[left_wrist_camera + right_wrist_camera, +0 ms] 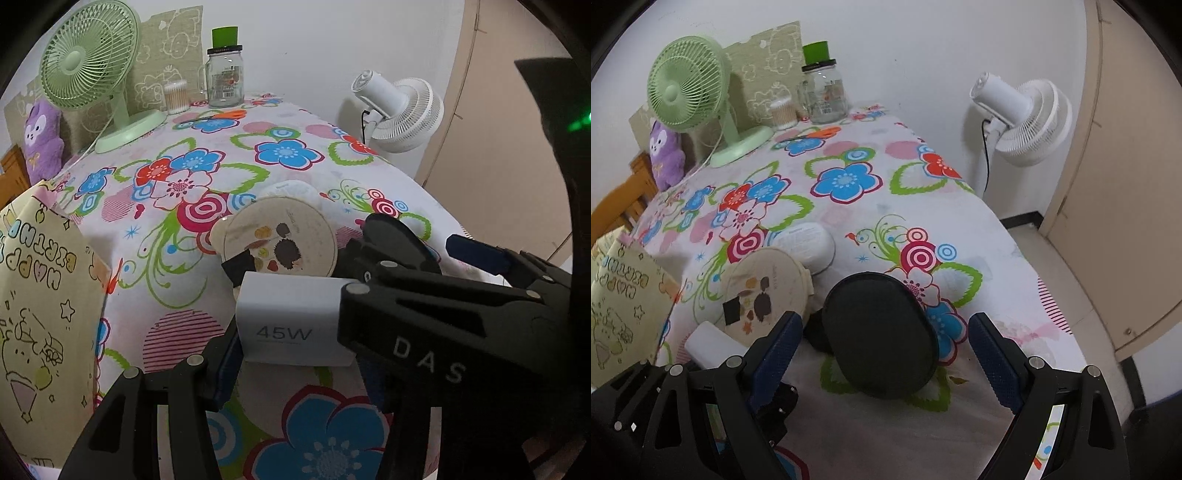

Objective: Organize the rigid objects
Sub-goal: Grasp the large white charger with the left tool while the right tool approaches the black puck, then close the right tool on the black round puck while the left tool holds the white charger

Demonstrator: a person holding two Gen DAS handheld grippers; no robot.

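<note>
My left gripper (pixel 295 350) is shut on a white charger box (pixel 291 317) marked 45W, low over the flowered tablecloth (pixel 184 258). The same box (pixel 709 343) shows at the lower left of the right wrist view. My right gripper (pixel 885 321) is open, and a black oval case (pixel 882 332) lies on the cloth between its blue pads (pixel 993 362) without touching them. In the left wrist view the right gripper's black frame crosses just right of the box and partly hides the case (pixel 388 229). A round cream disc (pixel 764 291) with a hedgehog picture lies just beyond both.
A white oval case (pixel 809 243) lies behind the disc. A yellow birthday gift bag (pixel 40 295) stands at the left edge. At the back are a green fan (pixel 690 85), a glass jar (pixel 827 96), cotton swabs (pixel 783 112) and orange scissors (pixel 225 115). A white fan (pixel 1027 118) stands on the floor.
</note>
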